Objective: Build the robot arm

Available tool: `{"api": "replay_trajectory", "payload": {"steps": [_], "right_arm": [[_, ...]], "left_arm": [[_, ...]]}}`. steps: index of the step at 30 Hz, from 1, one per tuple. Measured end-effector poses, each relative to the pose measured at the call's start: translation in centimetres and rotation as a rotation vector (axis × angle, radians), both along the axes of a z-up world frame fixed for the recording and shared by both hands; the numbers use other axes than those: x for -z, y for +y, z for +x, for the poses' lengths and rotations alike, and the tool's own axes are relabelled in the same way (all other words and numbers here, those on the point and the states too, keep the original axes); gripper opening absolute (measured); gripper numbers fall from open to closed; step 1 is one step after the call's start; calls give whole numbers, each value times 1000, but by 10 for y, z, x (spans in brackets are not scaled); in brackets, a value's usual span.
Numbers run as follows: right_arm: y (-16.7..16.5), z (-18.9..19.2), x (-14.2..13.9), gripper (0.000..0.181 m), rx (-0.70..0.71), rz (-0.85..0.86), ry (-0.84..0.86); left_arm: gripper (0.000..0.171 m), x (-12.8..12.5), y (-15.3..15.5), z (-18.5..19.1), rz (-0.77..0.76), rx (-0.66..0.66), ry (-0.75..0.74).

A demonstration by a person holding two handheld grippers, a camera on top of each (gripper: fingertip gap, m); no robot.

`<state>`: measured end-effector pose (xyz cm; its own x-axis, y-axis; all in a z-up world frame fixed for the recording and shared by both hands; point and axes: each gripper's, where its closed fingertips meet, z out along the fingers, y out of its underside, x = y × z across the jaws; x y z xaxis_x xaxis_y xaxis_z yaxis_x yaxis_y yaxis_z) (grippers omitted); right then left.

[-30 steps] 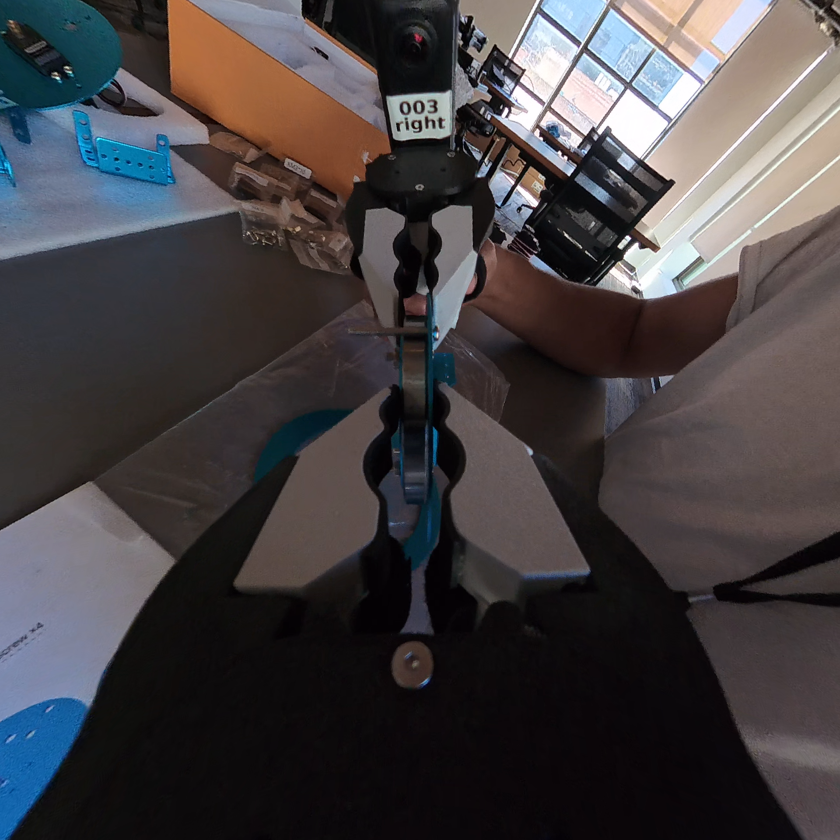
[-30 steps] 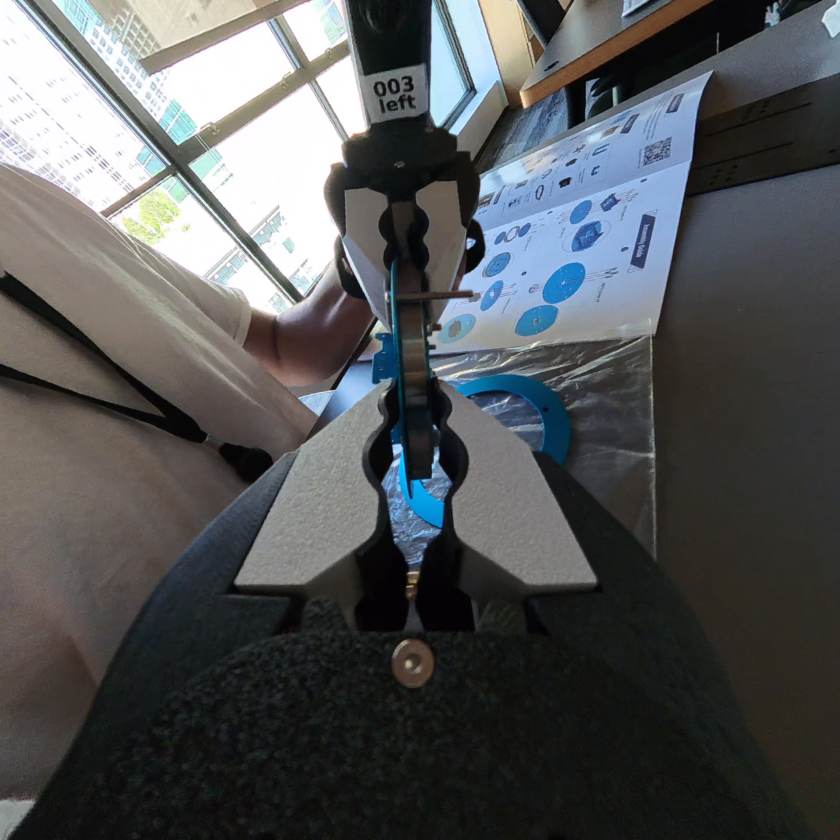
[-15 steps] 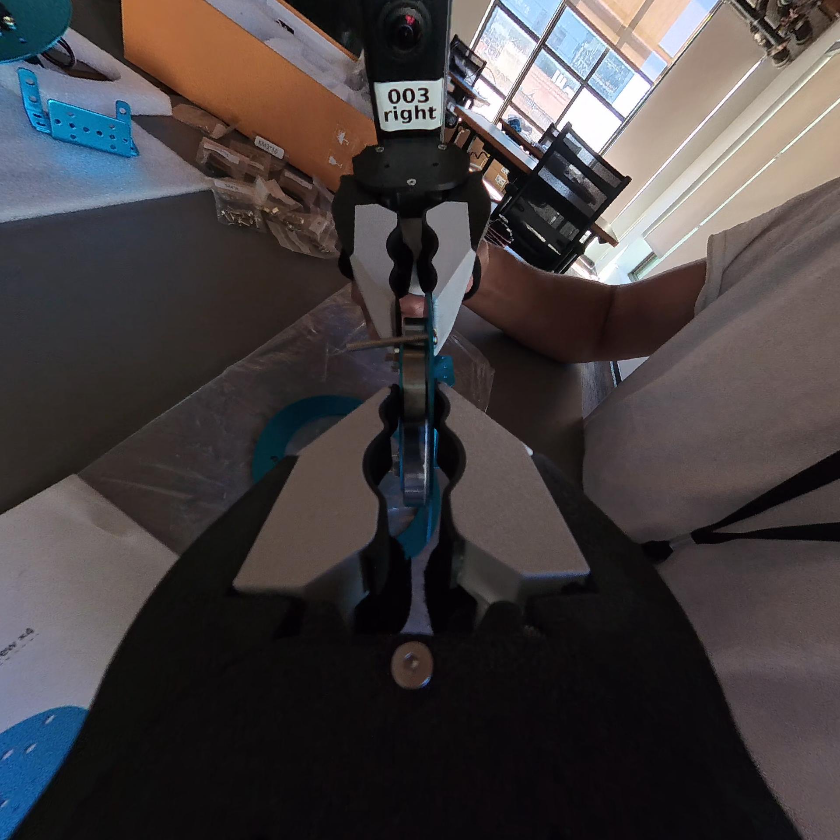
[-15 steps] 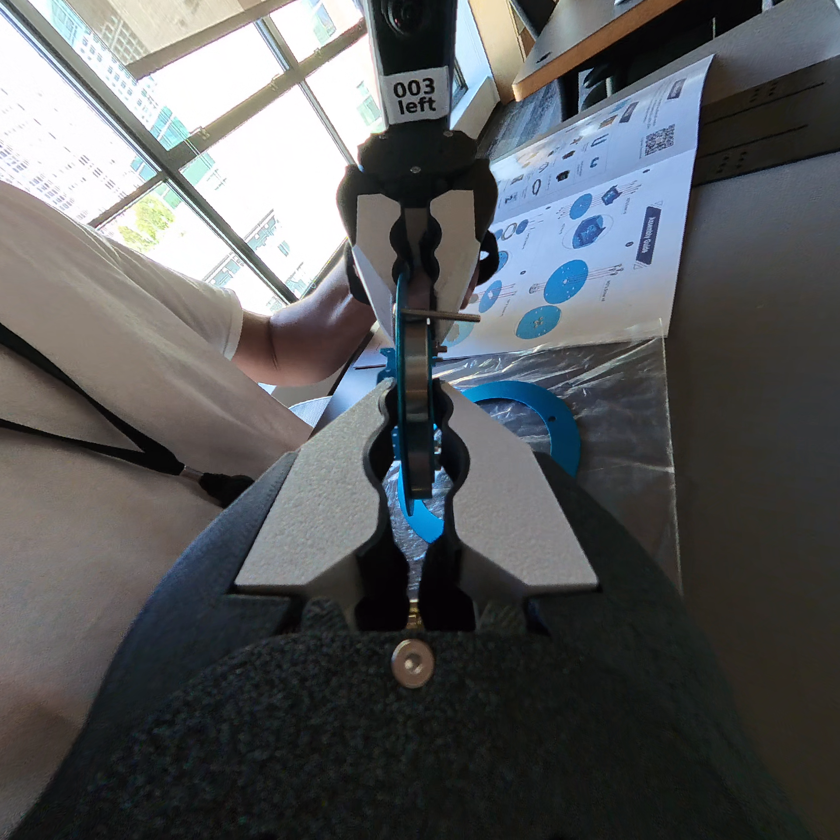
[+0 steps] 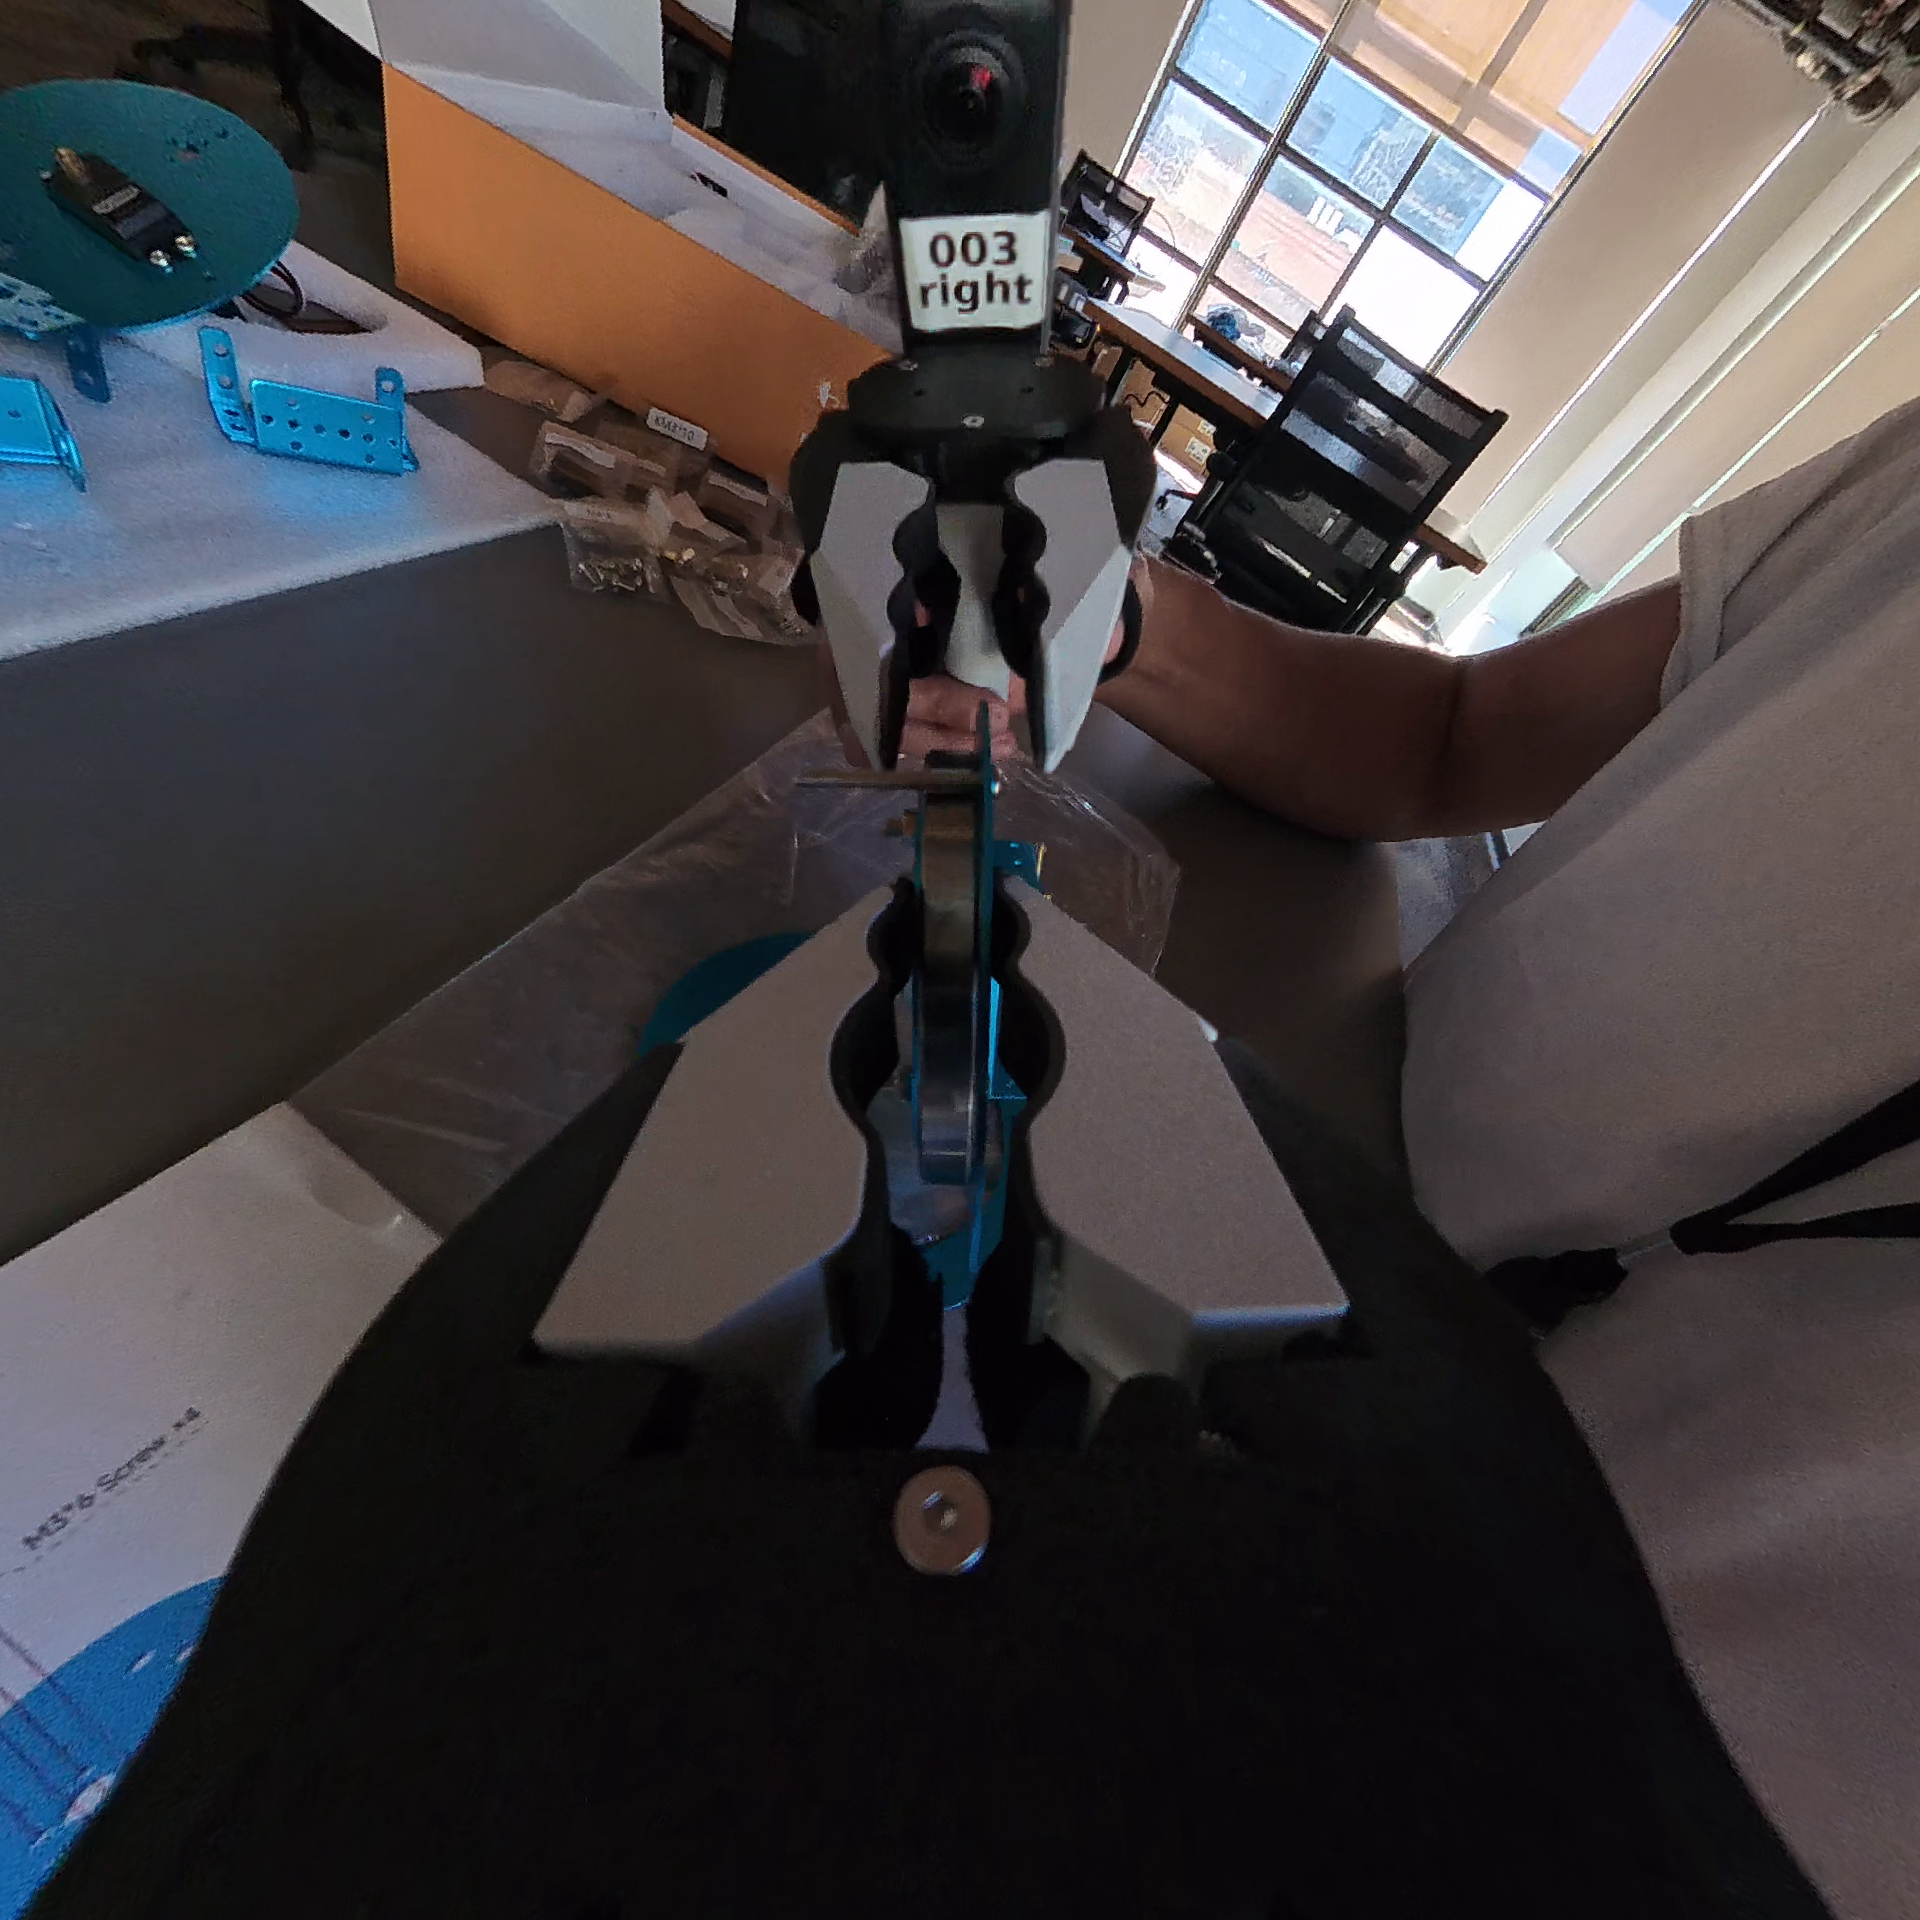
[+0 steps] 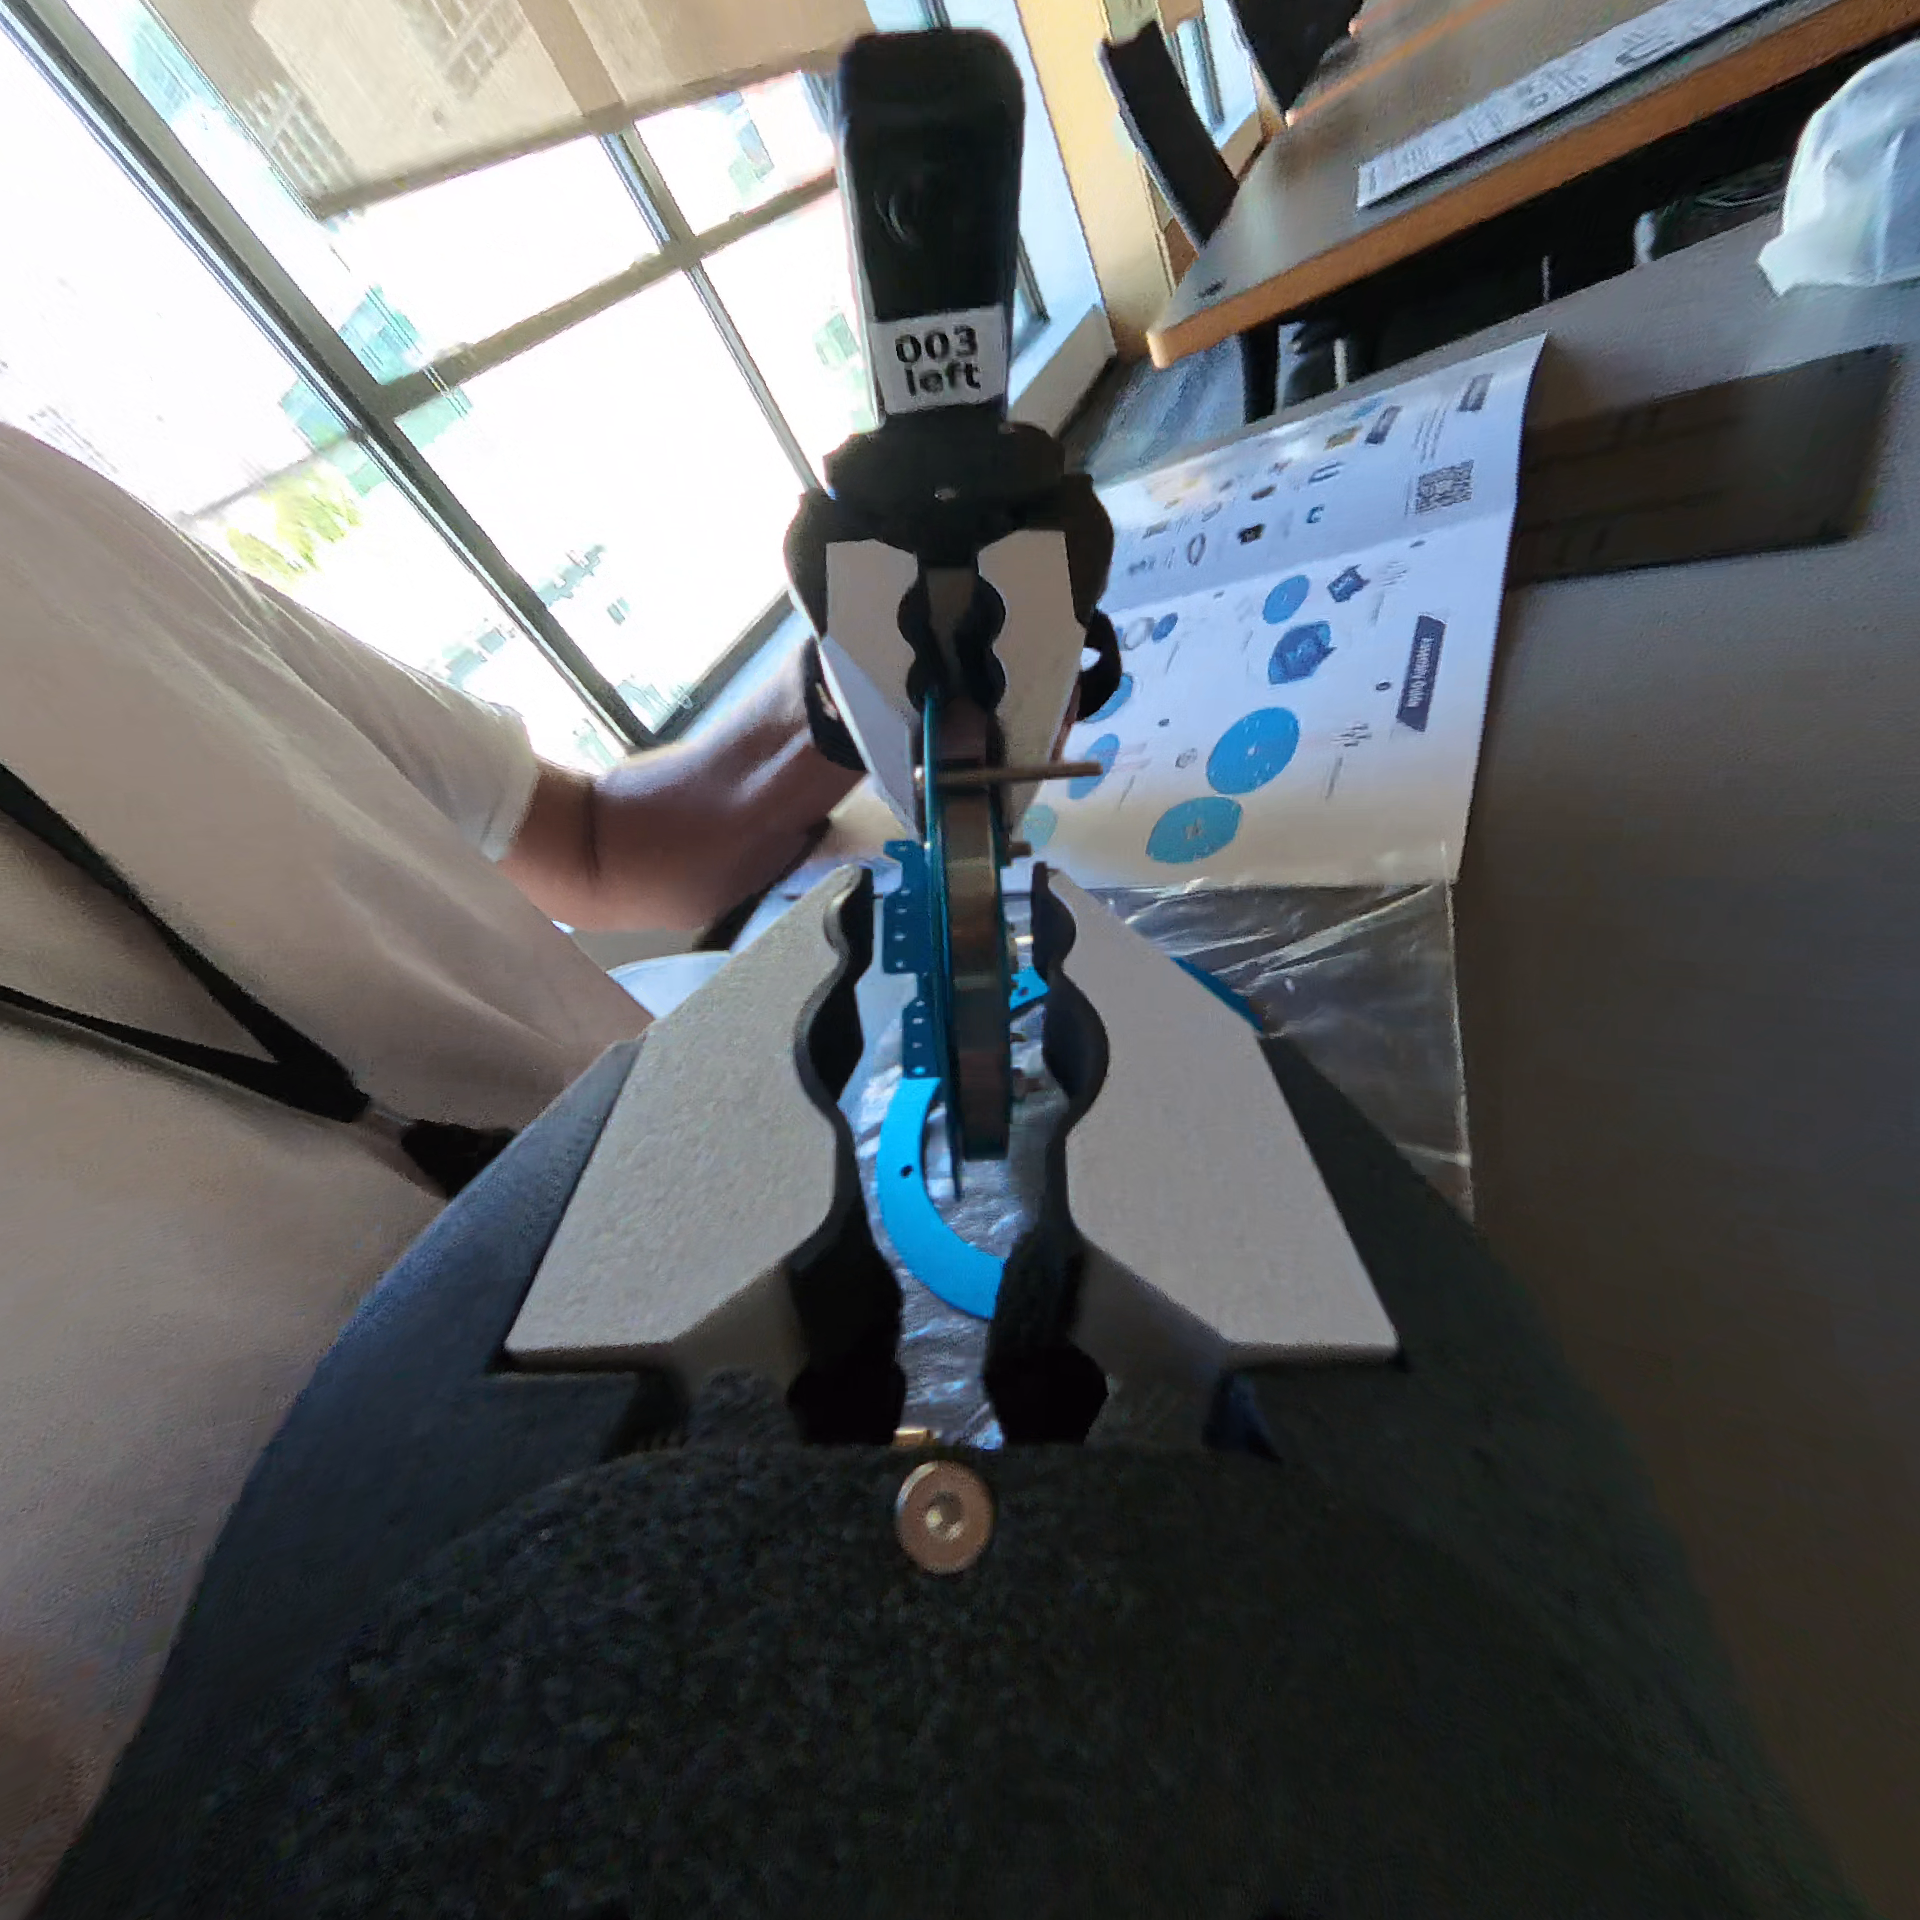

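Note:
A blue disc with a dark metal ring on it (image 5: 951,1039) stands edge-on between my two grippers, which face each other. A thin pin (image 5: 852,781) sticks out of its far end. My left gripper (image 5: 958,899) is shut on the disc; it also shows at the top of the right wrist view (image 6: 956,800). My right gripper (image 6: 951,883) is open, with a gap on each side of the disc (image 6: 971,987). In the left wrist view it (image 5: 961,753) stands spread at the disc's far end. A flat blue ring (image 6: 925,1226) lies below on a clear plastic bag (image 6: 1330,987).
A printed sheet (image 6: 1351,665) lies beyond the bag on the grey table (image 6: 1662,1039). Blue brackets (image 5: 301,416), a teal disc with a servo (image 5: 135,218), small parts bags (image 5: 665,520) and an orange box (image 5: 582,260) sit at the back left. A person's forearm (image 5: 1351,727) is close by. Only a small space, under 4 cm, lies between the two pairs of fingers.
My right gripper has opened and let go of the disc. My left gripper still grips it. Both views have shifted a little.

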<state>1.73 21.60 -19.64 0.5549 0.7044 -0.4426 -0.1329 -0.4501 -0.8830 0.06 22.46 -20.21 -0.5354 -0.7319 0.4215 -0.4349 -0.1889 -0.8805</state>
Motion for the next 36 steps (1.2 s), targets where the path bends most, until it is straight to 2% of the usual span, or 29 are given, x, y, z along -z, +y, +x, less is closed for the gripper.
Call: {"api": "replay_trajectory", "payload": {"steps": [3,10,16,21,24,32,36], "right_arm": [[7,-7,14,20,9,-1,-137],[2,-13,14,12,-20,-42,-79],[1,-12,12,12,-15,-21,-71],[1,-11,16,12,2,-14,-101],[1,-12,19,12,9,-8,-119],[-1,-10,20,12,8,-8,-106],[-2,-10,20,13,8,-8,-107]], "left_arm": [[12,-4,-1,1,-12,-3,-13],[13,-5,-1,-2,-27,-13,-25],[14,-3,1,-3,77,-74,-35],[16,-20,13,-4,54,-137,-100],[8,-22,12,-7,66,-110,-110],[12,-16,4,-8,106,-66,-89],[7,-7,-4,-2,128,-42,-63]]}}
